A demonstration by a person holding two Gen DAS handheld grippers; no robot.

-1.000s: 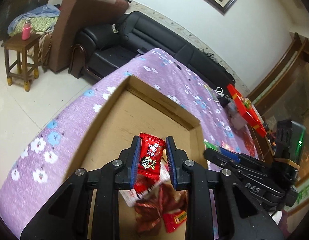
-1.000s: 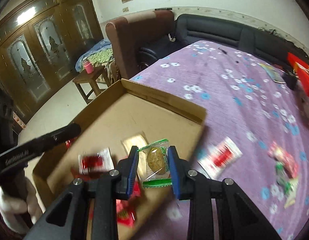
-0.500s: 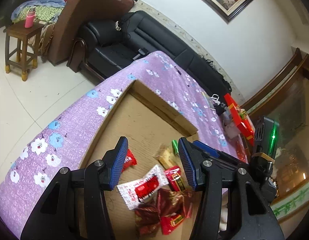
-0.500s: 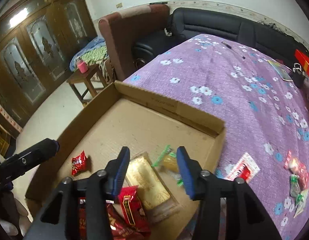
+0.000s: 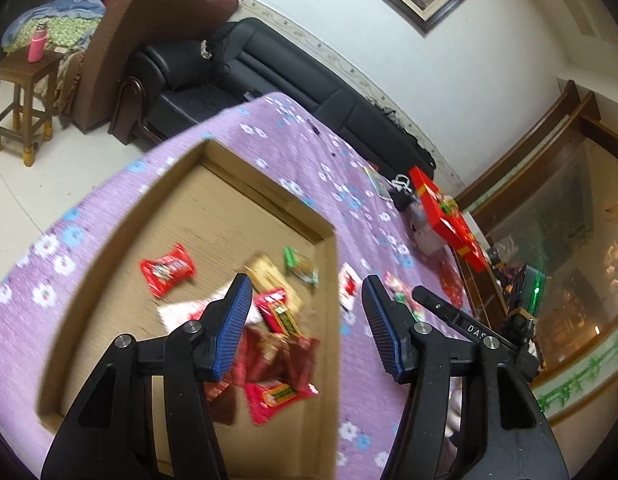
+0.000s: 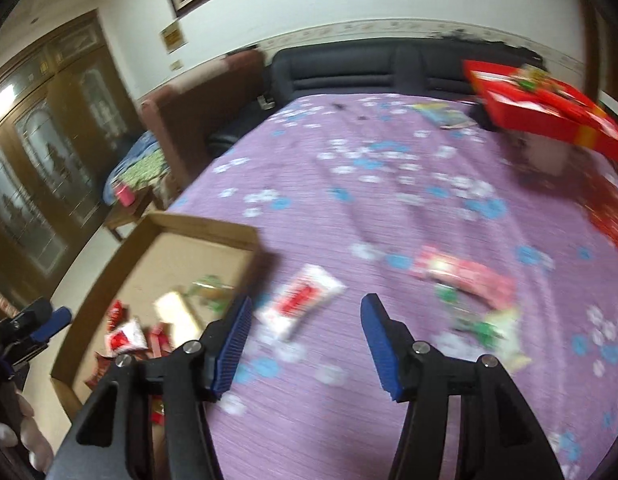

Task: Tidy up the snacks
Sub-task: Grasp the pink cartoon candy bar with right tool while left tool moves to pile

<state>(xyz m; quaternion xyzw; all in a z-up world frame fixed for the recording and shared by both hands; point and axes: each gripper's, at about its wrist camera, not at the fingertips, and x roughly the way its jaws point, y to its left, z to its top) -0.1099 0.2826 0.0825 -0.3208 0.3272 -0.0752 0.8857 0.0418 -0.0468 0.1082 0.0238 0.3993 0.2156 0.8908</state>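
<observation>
Left tongs [image 5: 307, 320]: released, jaws wide, nothing between them. We hold them over the near right corner of the box [image 5: 329, 280].

Right tongs [image 6: 305, 332]: likewise spread and empty, held over the purple cloth of the worktop [image 6: 349, 152], just right of the box.

Box, cardboard, shallow, open-topped. Contents as far as we can read through the blur: one red sachet [image 5: 167, 270] lying apart toward the left; one green-edged packet [image 5: 301, 266] near the right wall; a tan wafer pack [image 5: 269, 276]; a heap of red wrappers [image 5: 277, 360] at the near end, overlapping one another.

Loose snacks, still outside the box:
- White-and-red sachet [image 6: 303, 304], flat on the cloth just beside the box wall and just ahead of the right tongs. Nearest candidate, in our judgement.
- Pink packet [image 6: 465, 276], farther right.
- Green-and-white wrappers [image 6: 485, 328], near the pink packet, too blurred to count.

Handling note: we judge the sachets light, soft and crinkly, with slick film. A flat sachet offers little to pinch from above; we would take the white-and-red one across its narrow width, near the middle, pressing lightly so the contents do not crush.

Also present: red gift box [image 6: 541, 112] at the far right of the worktop; black sofa [image 6: 369, 72] behind.
</observation>
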